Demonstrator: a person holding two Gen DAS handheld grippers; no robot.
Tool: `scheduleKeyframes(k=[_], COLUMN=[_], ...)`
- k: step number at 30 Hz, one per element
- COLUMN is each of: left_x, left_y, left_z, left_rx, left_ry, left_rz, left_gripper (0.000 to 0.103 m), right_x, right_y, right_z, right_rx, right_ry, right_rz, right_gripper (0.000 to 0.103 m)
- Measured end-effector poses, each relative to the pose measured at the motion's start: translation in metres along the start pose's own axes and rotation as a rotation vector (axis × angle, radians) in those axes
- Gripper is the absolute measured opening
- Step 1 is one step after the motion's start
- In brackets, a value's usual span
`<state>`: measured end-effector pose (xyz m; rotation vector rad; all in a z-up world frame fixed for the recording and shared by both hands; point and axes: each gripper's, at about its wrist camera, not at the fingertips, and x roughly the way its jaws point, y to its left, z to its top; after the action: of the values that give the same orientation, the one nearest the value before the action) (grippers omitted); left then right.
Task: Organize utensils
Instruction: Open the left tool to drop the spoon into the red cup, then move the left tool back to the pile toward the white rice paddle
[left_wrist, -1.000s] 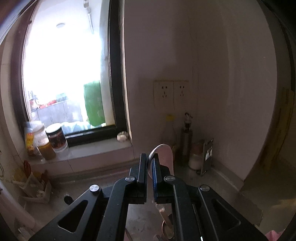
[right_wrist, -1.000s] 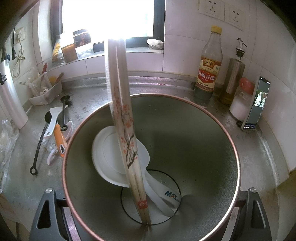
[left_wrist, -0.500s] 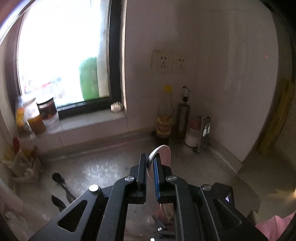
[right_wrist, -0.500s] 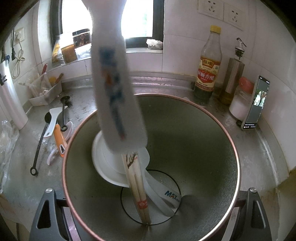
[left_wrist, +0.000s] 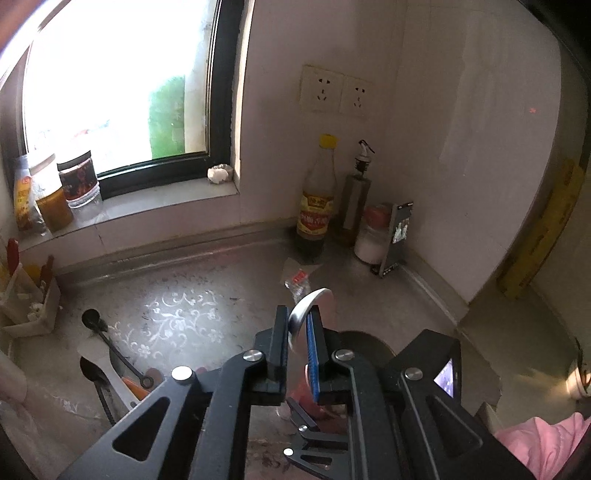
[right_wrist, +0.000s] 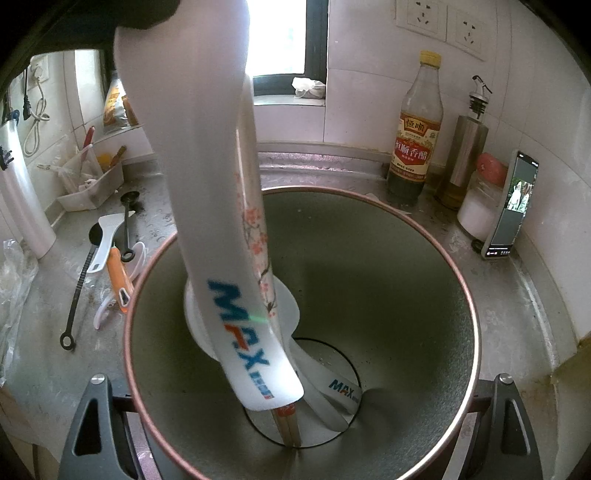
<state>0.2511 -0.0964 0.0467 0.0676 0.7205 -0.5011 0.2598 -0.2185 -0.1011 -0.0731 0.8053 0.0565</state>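
My left gripper (left_wrist: 297, 325) holds a white rice paddle (left_wrist: 308, 306) by its head. The jaws are opening, with the paddle's thin edge still leaning between both pads. Seen from the right wrist, this paddle (right_wrist: 207, 206), printed "MAX", hangs handle-down into a metal pot (right_wrist: 388, 295) with a copper rim. Its tip is close to the pot's bottom. My right gripper (right_wrist: 300, 380) is shut on the pot, one finger on each side. Inside stand blossom-patterned chopsticks (right_wrist: 258, 236), a second white paddle (right_wrist: 340, 391) and a white spoon head (right_wrist: 288, 314).
On the steel counter left of the pot lie black measuring spoons (right_wrist: 127, 221), a white scoop (right_wrist: 107, 236) and an orange peeler (right_wrist: 118, 277). A vinegar bottle (right_wrist: 417, 129), oil dispenser (right_wrist: 465, 147), jar and propped phone (right_wrist: 513, 206) stand at the back right. A white caddy (right_wrist: 88, 184) sits back left.
My left gripper sank and tipped downward, and the white paddle came down from above into the pot. The gap between the left jaws grew slightly. The right gripper and pot stayed still.
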Motion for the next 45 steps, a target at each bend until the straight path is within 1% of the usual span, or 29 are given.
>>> scheduleKeyframes(k=[5, 12, 16, 17, 20, 22, 24, 26, 30, 33, 35, 39, 43, 45], left_x=[0.000, -0.006, -0.012, -0.013, -0.018, -0.021, -0.023, -0.025, -0.029, -0.032, -0.034, -0.039, -0.041, -0.041], left_y=[0.001, 0.005, 0.013, 0.016, 0.027, 0.036, 0.046, 0.060, 0.087, 0.112, 0.125, 0.153, 0.172, 0.178], left_z=[-0.001, -0.002, -0.003, -0.003, -0.005, -0.006, -0.008, -0.011, -0.019, -0.028, -0.033, -0.050, -0.067, -0.075], left_rx=[-0.005, -0.010, -0.030, -0.038, -0.069, -0.090, -0.116, -0.147, -0.217, -0.284, -0.323, -0.420, -0.509, -0.548], left_ry=[0.010, 0.003, -0.009, -0.011, -0.018, -0.023, -0.026, -0.025, -0.014, 0.009, 0.024, 0.057, 0.099, 0.115], left_rz=[-0.018, -0.010, 0.007, 0.014, 0.042, 0.062, 0.092, 0.138, 0.214, 0.301, 0.345, 0.425, 0.492, 0.528], left_gripper=[0.013, 0.013, 0.014, 0.015, 0.026, 0.027, 0.032, 0.037, 0.041, 0.046, 0.047, 0.055, 0.056, 0.065], right_x=[0.000, -0.003, -0.005, -0.005, -0.003, -0.003, -0.003, -0.003, -0.003, -0.003, -0.002, -0.003, -0.003, -0.003], right_y=[-0.001, -0.001, -0.002, -0.002, -0.005, -0.006, -0.007, -0.008, -0.008, -0.008, -0.008, -0.008, -0.009, -0.009], right_z=[0.000, -0.001, -0.002, -0.002, -0.001, -0.001, -0.001, -0.001, -0.001, -0.001, -0.001, -0.001, -0.001, -0.001], right_rx=[0.000, 0.008, 0.010, 0.011, 0.015, 0.017, 0.020, 0.022, 0.021, 0.020, 0.018, 0.011, 0.001, -0.007], right_ry=[0.000, 0.002, 0.003, 0.004, 0.005, 0.005, 0.006, 0.006, 0.007, 0.007, 0.007, 0.006, 0.006, 0.005], right_rz=[0.001, -0.003, -0.006, -0.006, -0.006, -0.006, -0.006, -0.005, -0.005, -0.003, -0.001, 0.005, 0.015, 0.022], right_gripper=[0.090, 0.090, 0.090, 0.090, 0.090, 0.090, 0.090, 0.090, 0.090, 0.090, 0.090, 0.090, 0.090, 0.090])
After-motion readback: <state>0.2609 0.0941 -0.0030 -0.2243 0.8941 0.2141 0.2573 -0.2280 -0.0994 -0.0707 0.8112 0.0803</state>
